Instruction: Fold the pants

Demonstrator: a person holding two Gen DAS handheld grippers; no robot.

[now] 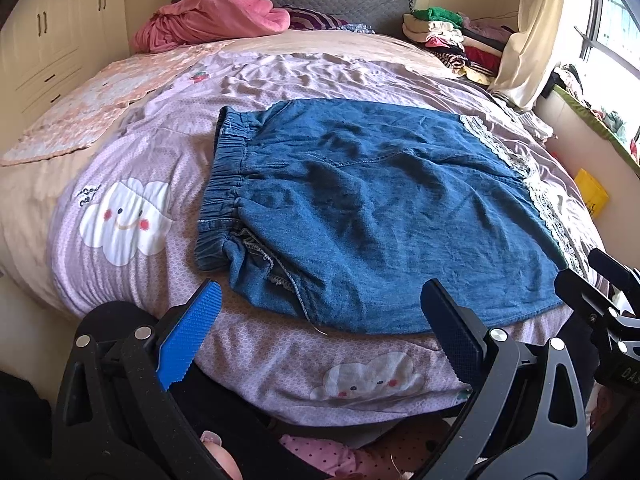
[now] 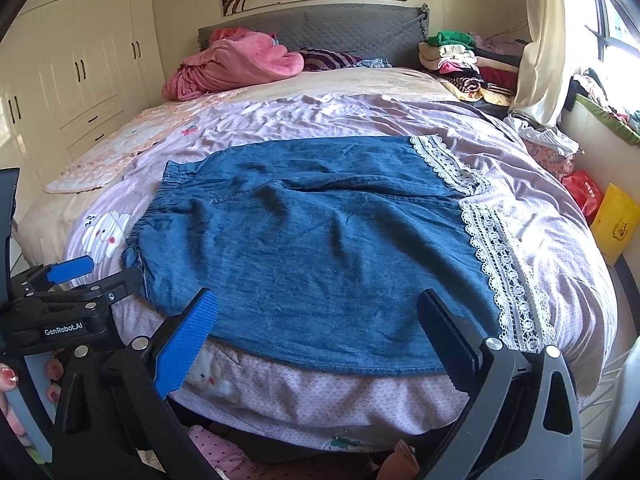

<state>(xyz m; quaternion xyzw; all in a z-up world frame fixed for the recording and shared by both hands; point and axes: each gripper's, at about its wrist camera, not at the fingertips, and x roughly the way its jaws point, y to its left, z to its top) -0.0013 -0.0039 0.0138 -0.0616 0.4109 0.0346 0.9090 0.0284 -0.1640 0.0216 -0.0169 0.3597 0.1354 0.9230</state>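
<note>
Denim pants [image 1: 372, 216] lie flat on the bed [image 1: 120, 152], lace hems rightward. Left gripper [image 1: 320, 320], marked "GenRobot.AI", and right gripper [image 2: 316, 320] hover at the pants' near edge, jaws wide apart, empty.

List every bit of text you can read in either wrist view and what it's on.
"GenRobot.AI": white lettering on the black body of the left gripper, seen in the right wrist view.
"DAS": partial, cut off at the frame edge, on the right gripper body in the left wrist view.
Yellow bag beside the bed: dark print, too blurred to read.
Red bag: marking too small to read.
</note>
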